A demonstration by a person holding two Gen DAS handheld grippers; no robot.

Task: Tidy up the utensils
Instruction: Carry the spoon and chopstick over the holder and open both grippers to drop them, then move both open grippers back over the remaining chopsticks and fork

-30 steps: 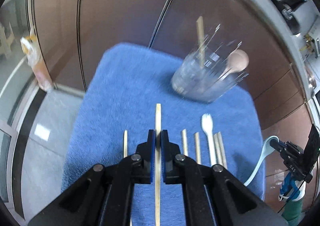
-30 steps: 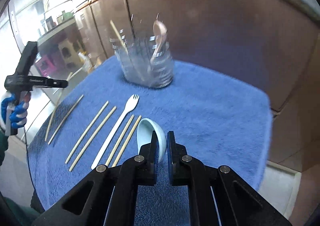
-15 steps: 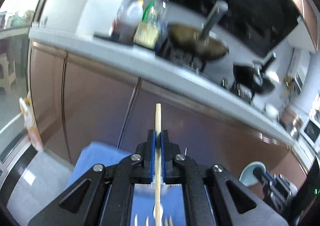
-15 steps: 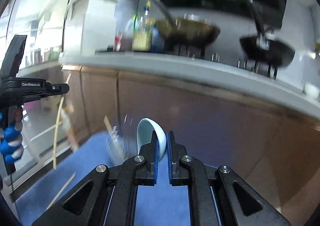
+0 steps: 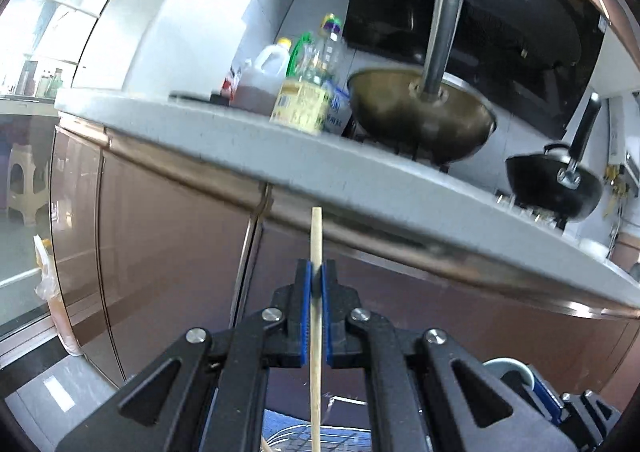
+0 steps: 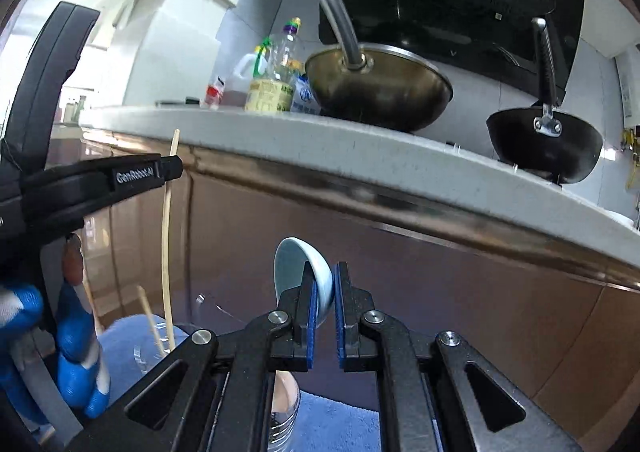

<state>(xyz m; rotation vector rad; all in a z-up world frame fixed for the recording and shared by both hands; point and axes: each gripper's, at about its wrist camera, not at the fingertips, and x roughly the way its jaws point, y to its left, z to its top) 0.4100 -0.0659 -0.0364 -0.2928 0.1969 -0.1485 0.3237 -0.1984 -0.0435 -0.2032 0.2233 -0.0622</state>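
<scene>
My left gripper (image 5: 315, 272) is shut on a wooden chopstick (image 5: 315, 244) and holds it upright, high above the clear glass holder (image 5: 320, 436) at the bottom edge. In the right wrist view the left gripper (image 6: 172, 169) shows at the left with the chopstick (image 6: 166, 252) hanging down into the glass holder (image 6: 168, 336), where another chopstick (image 6: 149, 322) leans. My right gripper (image 6: 325, 272) is shut on a pale blue ceramic spoon (image 6: 298, 272), bowl up, held above the blue towel (image 6: 336, 424).
A grey countertop (image 5: 360, 171) runs across both views, with oil bottles (image 5: 304, 91), a metal wok (image 5: 420, 115) and a black pan (image 5: 556, 183). Brown cabinet doors (image 5: 168, 244) stand below it. A plastic stool (image 5: 24, 183) is far left.
Both grippers have lifted and tilted up from the towel, so the views now face the counter. The chopstick and the spoon went up with them, and the chopstick now hangs over the glass holder.
</scene>
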